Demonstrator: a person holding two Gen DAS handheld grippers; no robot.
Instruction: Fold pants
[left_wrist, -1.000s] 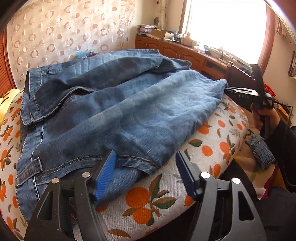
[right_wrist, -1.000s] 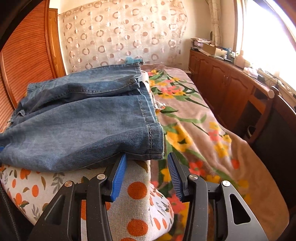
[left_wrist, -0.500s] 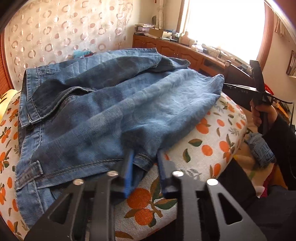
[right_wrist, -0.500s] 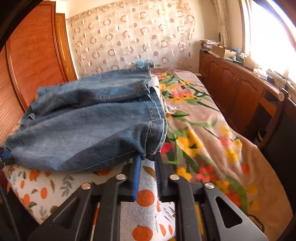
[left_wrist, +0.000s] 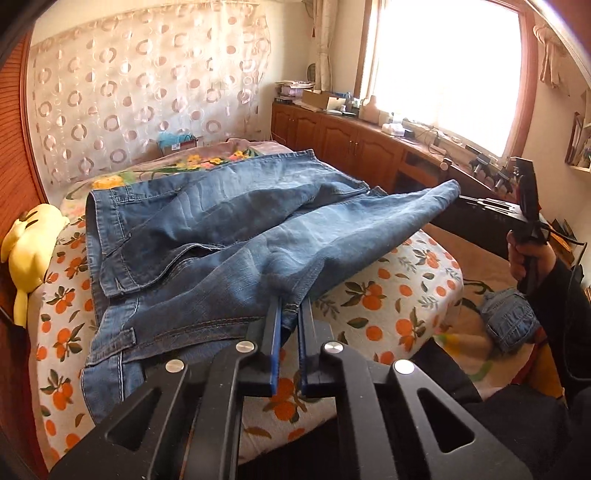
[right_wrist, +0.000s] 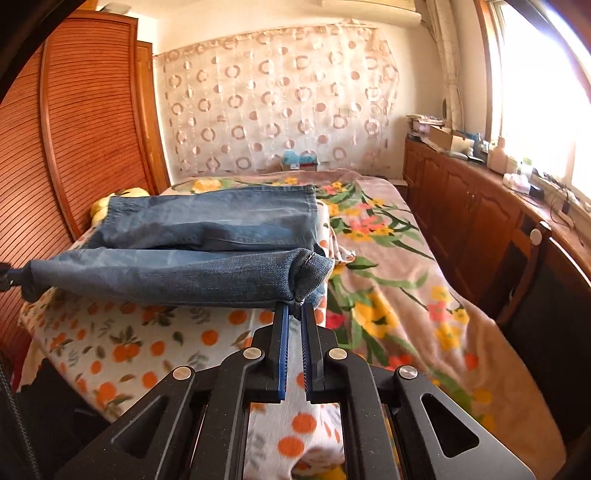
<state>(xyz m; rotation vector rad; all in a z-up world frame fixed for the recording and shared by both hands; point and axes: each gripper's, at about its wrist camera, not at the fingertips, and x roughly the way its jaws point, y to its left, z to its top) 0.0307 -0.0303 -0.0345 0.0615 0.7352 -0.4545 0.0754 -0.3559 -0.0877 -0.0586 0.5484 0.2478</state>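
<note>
Blue jeans (left_wrist: 221, 236) lie across a folded blanket printed with oranges (left_wrist: 406, 295), which sits on a bed under a floral bedspread (right_wrist: 388, 266). Far left in the left wrist view, a yellow plush toy (left_wrist: 26, 251) rests against the slatted wooden wardrobe (right_wrist: 74, 129). Waistband and seat of the jeans lie flat on the orange-print blanket; the near edge of the denim is raised off it and stretched between the two grippers. Left gripper (left_wrist: 290, 314): jaws have just been closing, and now pinch the hem edge of the jeans between the blue pads. Right gripper (right_wrist: 294, 314): jaws likewise just closed, clamped on the bunched hem corner of the leg, the fabric hanging taut and clear of the blanket toward the left of that view. Right hand (left_wrist: 528, 258) grips its tool's handle at the right edge of the left wrist view. Below it, a small rolled denim piece (left_wrist: 509, 321) lies on the bedspread. Wooden cabinets (right_wrist: 461, 206) run under the bright window.
</note>
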